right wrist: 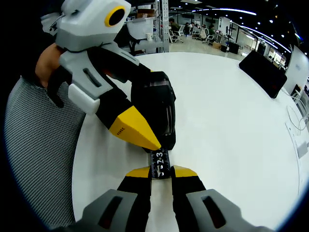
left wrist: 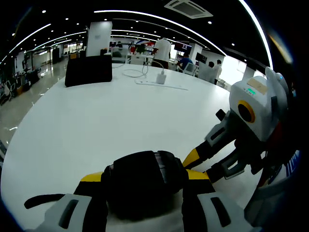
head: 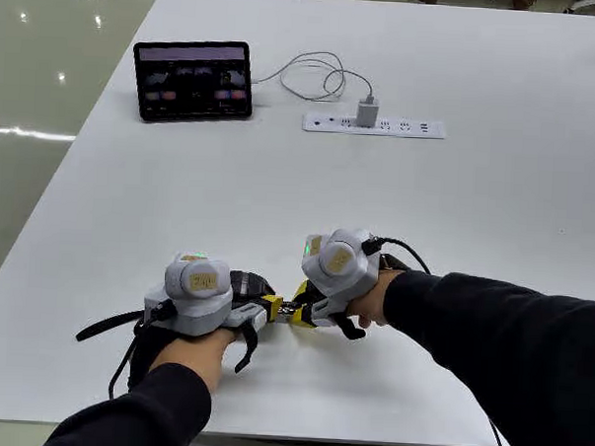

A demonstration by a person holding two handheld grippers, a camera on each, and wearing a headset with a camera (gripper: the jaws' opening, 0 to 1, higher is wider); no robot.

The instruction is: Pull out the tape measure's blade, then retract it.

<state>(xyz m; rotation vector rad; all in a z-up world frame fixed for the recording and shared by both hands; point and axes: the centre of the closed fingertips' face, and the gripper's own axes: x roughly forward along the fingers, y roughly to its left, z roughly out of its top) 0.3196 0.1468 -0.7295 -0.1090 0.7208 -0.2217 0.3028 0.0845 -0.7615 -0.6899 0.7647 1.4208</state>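
A black tape measure (left wrist: 145,186) sits on the white table, clamped between the yellow-tipped jaws of my left gripper (left wrist: 145,178). In the head view its body (head: 250,284) lies just right of the left gripper (head: 262,308). A short stretch of the blade (right wrist: 159,163), printed with numbers, sticks out of the case (right wrist: 157,104). My right gripper (right wrist: 161,172) is shut on the blade's end. The two grippers nearly touch tip to tip, with the right gripper (head: 298,314) just right of the blade (head: 286,308).
A dark tablet (head: 192,79) stands at the far left of the table (head: 476,211). A white power strip (head: 374,125) with a charger and coiled cable (head: 314,76) lies behind. A black strap (head: 105,323) trails left near the table's front edge.
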